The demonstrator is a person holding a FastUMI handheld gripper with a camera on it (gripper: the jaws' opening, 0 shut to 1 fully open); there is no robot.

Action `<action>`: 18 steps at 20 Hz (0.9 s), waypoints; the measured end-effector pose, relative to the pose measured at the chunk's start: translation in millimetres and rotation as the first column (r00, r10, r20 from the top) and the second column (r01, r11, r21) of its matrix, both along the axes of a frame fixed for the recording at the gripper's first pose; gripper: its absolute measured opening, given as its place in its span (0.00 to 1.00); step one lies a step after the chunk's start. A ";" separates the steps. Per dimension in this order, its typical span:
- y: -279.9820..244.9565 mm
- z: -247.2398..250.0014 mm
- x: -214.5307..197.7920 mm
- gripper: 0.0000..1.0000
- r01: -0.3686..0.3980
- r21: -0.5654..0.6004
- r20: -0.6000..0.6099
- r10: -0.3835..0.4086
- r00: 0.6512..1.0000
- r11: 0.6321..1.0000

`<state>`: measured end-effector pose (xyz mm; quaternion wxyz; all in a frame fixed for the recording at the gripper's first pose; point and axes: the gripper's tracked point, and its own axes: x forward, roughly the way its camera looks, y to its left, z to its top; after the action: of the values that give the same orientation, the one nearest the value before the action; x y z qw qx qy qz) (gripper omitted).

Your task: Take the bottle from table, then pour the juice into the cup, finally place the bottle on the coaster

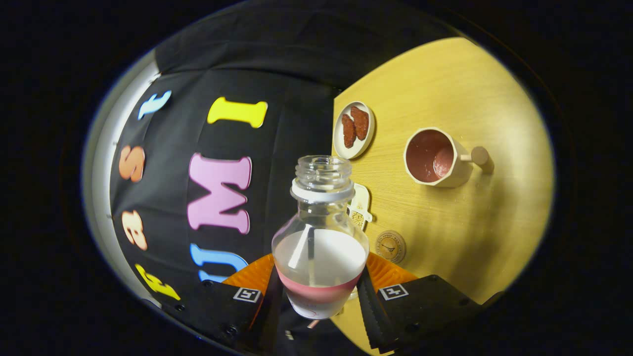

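Observation:
My gripper (319,291) is shut on a clear, uncapped plastic bottle (319,232) with a white neck ring and a white and pink label; both fingers press on its lower body. The whole view is rolled sideways, so the wooden table (445,89) stands on the right. A cream cup (435,158) with a knob handle sits beyond the bottle's mouth and off to the side, with reddish juice inside. The round brown coaster (390,246) lies on the table close beside the bottle's body.
A small oval dish (353,129) with two reddish-brown snack pieces rests near the table's edge by the booth wall. A small cream dish (360,205) with grainy contents sits partly hidden behind the bottle's neck.

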<state>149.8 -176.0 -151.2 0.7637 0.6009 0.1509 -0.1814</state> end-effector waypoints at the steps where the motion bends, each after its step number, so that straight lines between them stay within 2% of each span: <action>1: 8.9 3.1 -4.3 0.71 -0.045 -0.086 -0.013 0.044 0.999 0.995; 3: 22.5 10.6 -4.6 0.71 -0.118 -0.257 -0.043 0.110 0.993 0.959; 6: 40.6 12.7 -5.9 0.71 -0.212 -0.483 -0.112 0.181 0.977 0.850; 9: 53.8 13.2 5.0 0.71 -0.278 -0.668 -0.189 0.205 0.961 0.691; 12: 65.5 8.9 20.0 0.72 -0.312 -0.794 -0.242 0.199 0.949 0.522; 15: 79.5 4.8 48.0 0.72 -0.293 -0.863 -0.227 0.202 0.953 0.412; 18: 75.3 -13.3 70.2 0.71 -0.287 -0.918 -0.253 0.153 0.955 0.273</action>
<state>220.0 -100.6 -164.5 0.9768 -0.0013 0.1401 -0.1617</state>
